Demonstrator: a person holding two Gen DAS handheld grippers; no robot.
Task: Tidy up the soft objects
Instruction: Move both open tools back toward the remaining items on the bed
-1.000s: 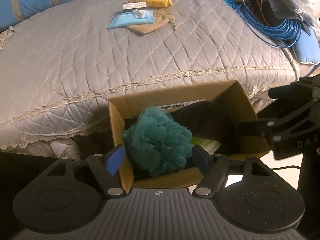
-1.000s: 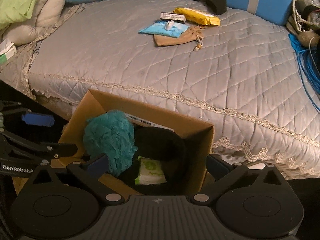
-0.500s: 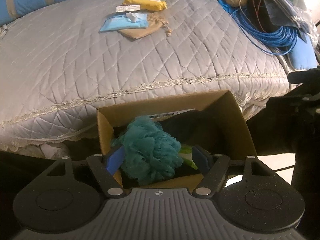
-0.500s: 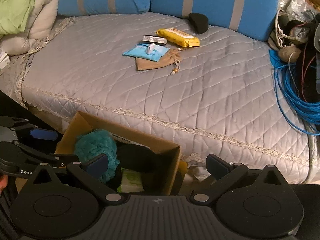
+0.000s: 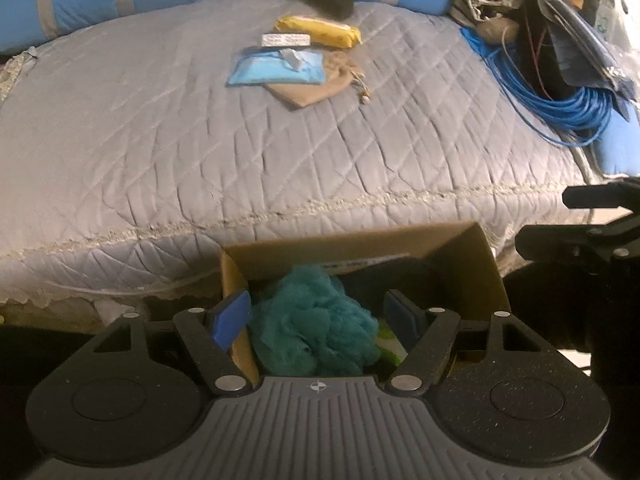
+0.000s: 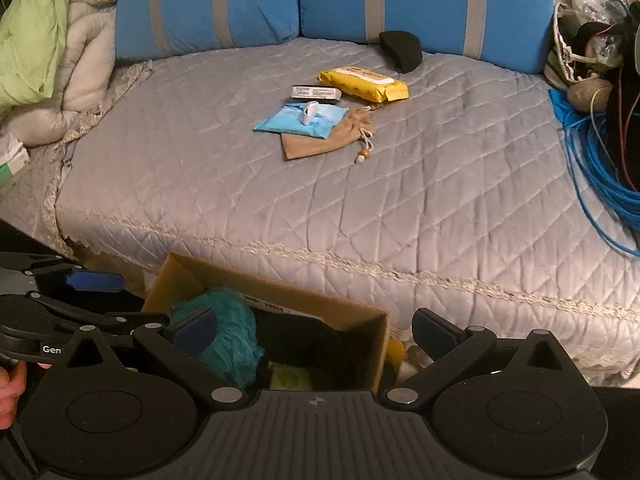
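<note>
Both tongs have pulled up and back from the cardboard box (image 5: pixel 476 264) since a second ago: in each wrist view the box now sits lower and smaller, and far more of the grey quilted bed (image 5: pixel 200 128) and the blue pillows (image 6: pixel 420 4) shows.

The left tongs (image 5: pixel 320 316) stand open, jaws spread with nothing pressed between them; their spread matches the earlier frames. The teal bath pouf (image 5: pixel 312 332) lies inside the box at its left end, seen between the pads but not touched, beside a dark item and a green-and-white packet (image 6: pixel 288 378).

The right tongs (image 6: pixel 316 330) are likewise open and empty, above the box's near rim. The left tool appears at 9 o'clock in the right view, a hand (image 6: pixel 10 388) at the edge.

Unmoved on the bed, toward 12 o'clock: the light-blue wipes pack (image 6: pixel 300 120) overlapping the tan drawstring pouch (image 6: pixel 332 138), the small white box (image 6: pixel 316 92), the yellow wipes pack (image 6: pixel 364 84) and the black item (image 6: pixel 402 50) by the pillows. The blue cable coil (image 5: pixel 560 104) lies at 2 o'clock.
</note>
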